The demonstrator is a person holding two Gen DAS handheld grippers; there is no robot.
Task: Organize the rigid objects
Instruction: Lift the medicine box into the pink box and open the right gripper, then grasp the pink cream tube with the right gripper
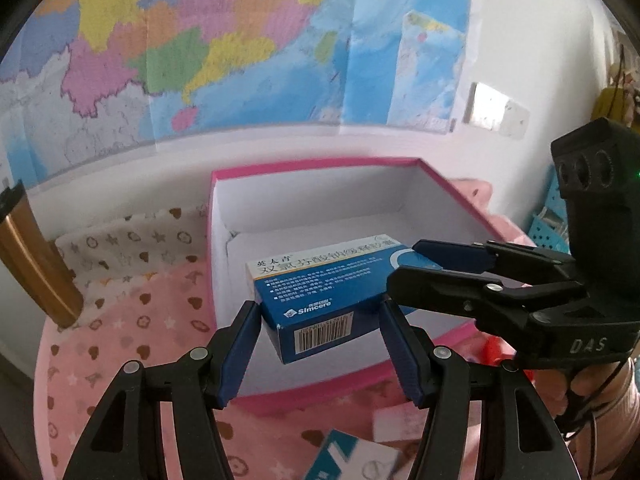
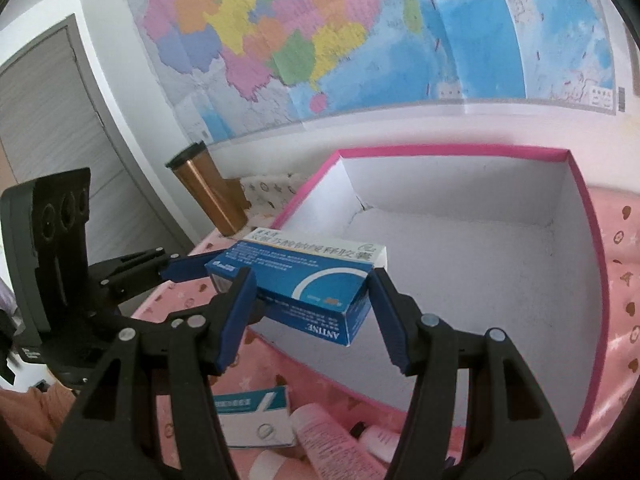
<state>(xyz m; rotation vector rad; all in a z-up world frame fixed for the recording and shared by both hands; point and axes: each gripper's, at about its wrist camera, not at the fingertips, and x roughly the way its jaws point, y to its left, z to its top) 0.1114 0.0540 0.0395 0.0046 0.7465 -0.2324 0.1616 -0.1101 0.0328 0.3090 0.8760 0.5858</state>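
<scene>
A blue and white medicine box (image 1: 316, 292) hangs in the air over the near edge of an open pink box with a white inside (image 1: 316, 216). My left gripper (image 1: 318, 312) is shut on its two sides. My right gripper (image 2: 310, 280) also closes on the medicine box (image 2: 308, 284) from the other end, across its length. In the left wrist view the right gripper (image 1: 404, 260) comes in from the right with its fingers pinched on the box's far end. In the right wrist view the left gripper (image 2: 200, 270) reaches in from the left. The pink box (image 2: 460, 272) holds nothing else.
The pink box sits on a pink patterned cloth (image 1: 132, 344). A bronze tumbler (image 2: 210, 192) stands left of it by the wall. Near me lie a white and teal carton (image 2: 256, 420), a pink tube (image 2: 332, 444) and a small white bottle (image 2: 380, 440). A map covers the wall (image 1: 200, 40).
</scene>
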